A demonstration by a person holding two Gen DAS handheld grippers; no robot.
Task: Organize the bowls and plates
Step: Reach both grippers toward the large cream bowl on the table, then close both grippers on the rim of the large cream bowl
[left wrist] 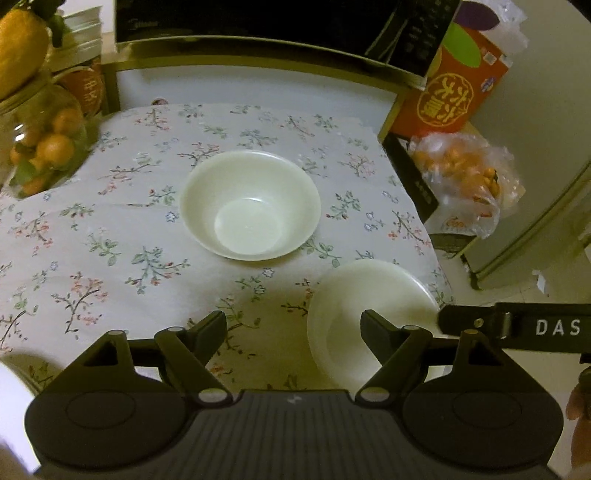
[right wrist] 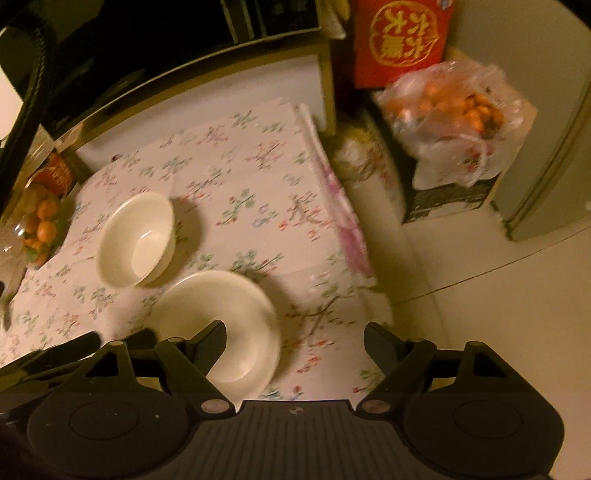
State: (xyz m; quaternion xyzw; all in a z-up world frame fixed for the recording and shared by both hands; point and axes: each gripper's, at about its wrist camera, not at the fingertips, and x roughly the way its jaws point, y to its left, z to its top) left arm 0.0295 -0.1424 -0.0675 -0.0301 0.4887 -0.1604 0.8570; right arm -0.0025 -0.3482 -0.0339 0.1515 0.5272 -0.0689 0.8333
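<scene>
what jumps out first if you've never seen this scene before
Two white dishes on the floral tablecloth: a deep bowl mid-table and a shallower plate at the near right edge. Both the left gripper and right gripper are open and empty. Oranges fill a glass jar far left.

White capitals "DAS" stand on the black right gripper [left wrist: 517, 326] where it enters the left wrist view from the right. The red box [left wrist: 450, 96] beyond the table's far right corner bears large gold Chinese characters inside a round gold emblem; the right wrist view shows them too, blurred. The microwave [left wrist: 240, 22] carries a faint brand mark, too dim to read.
</scene>
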